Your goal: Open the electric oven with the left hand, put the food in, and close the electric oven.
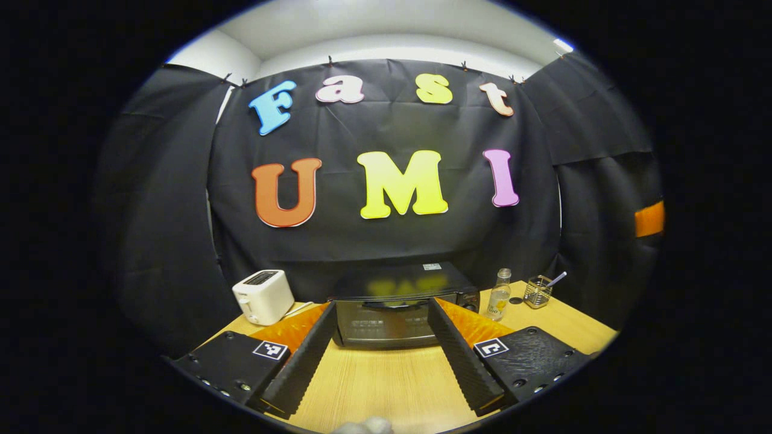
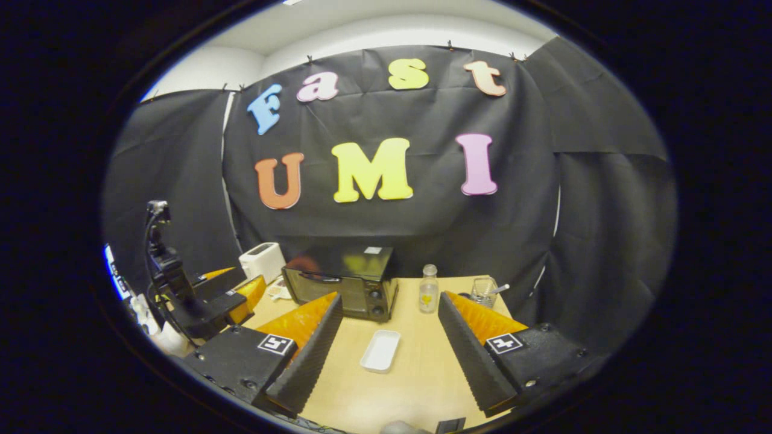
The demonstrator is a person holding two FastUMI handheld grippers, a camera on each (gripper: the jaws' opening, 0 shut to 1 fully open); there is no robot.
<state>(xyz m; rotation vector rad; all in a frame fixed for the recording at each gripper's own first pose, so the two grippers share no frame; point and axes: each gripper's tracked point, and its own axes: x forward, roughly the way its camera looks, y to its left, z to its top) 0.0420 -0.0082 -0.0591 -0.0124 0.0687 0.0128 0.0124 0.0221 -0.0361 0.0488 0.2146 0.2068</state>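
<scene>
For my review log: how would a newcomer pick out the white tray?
Start at the black electric oven at the back of the wooden table. In front of it lies the white tray, flat, rectangular and shallow, unlike the upright bottle behind it.

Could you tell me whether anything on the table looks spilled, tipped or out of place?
Nothing stands out: the oven is shut, the bottle and toaster stand upright, and the white tray lies flat.
</scene>
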